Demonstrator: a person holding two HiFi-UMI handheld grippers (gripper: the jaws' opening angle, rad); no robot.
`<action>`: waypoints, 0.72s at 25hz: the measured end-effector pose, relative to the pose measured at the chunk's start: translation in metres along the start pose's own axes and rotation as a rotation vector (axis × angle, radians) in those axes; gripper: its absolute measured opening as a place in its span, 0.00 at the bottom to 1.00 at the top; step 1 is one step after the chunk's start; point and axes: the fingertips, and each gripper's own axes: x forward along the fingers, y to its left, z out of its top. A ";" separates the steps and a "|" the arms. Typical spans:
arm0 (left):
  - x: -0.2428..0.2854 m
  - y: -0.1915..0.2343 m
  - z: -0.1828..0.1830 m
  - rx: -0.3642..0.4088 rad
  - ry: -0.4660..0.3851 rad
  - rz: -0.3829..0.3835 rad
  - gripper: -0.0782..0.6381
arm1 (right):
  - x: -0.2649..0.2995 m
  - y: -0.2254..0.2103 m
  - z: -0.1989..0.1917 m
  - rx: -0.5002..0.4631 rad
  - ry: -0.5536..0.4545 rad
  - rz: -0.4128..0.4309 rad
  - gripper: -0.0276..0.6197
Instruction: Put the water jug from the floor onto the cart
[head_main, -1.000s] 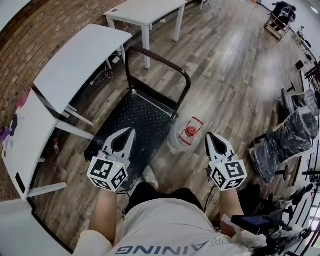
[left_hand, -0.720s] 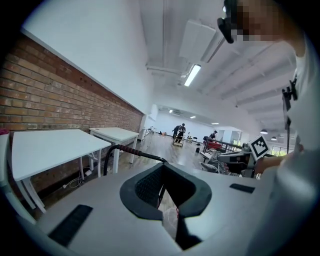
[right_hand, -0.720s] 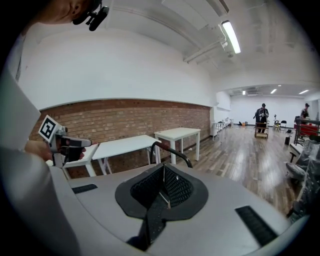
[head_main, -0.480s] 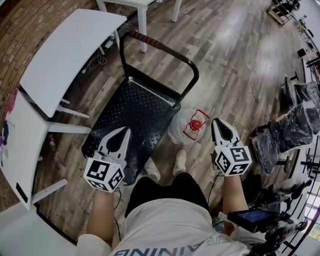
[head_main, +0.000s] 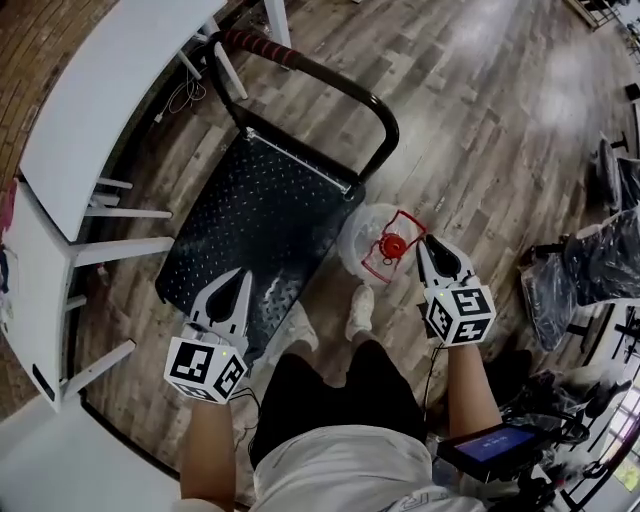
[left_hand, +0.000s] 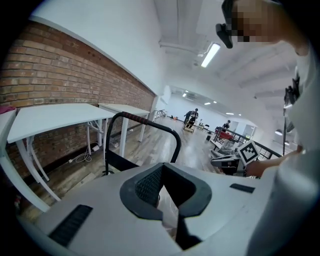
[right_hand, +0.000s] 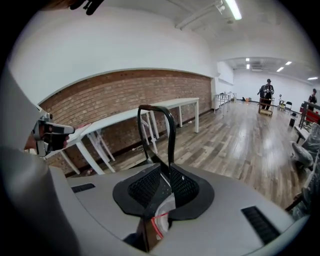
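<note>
Nearest the person, the left claw (head_main: 243, 274) and the right claw (head_main: 424, 245) hang low over the floor (head_main: 470, 130), one on each side of the shoes (head_main: 360, 312). Jaws of the left claw are together and empty, tip over the near part of the cart (head_main: 270, 200) deck. Jaws of the right claw have just been opening: a narrow slit apart now, nothing between them. Its tip is just beside the water jug (head_main: 366, 226), close to the red handle (head_main: 394, 247). Jug stands upright on the floor, just right of the cart by the corner at its push-bar end. Not on the deck yet.

Step in hand, as judged: the reach-in for the pickup.
- The slit looks too narrow for the handle, so widen first, then close squarely on the handle.
- Bring the left claw across to steady the clear body; a one-sided lift would likely swing.
- Lift straight, clear the deck lip, set down mid-deck, short of the push bar (head_main: 320, 75).

Views:
- Head view alone gives the layout: jug against cart corner, both claws, white tabletop (head_main: 90, 110) far left.
- Right gripper view puts the red handle in line beyond its own jaws, which helps check aim.
- Left gripper view shows only a pale patch of jug past its closed jaws, then the long room with people (left_hand: 191, 116) at the far end.
</note>
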 end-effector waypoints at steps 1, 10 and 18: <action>0.008 -0.002 -0.005 -0.003 0.011 0.012 0.11 | 0.009 -0.006 -0.010 0.004 0.015 0.014 0.12; 0.067 -0.018 -0.048 -0.003 0.076 0.065 0.11 | 0.083 -0.046 -0.085 -0.039 0.121 0.077 0.39; 0.068 -0.009 -0.097 -0.008 0.147 0.125 0.11 | 0.135 -0.052 -0.175 -0.158 0.262 0.077 0.53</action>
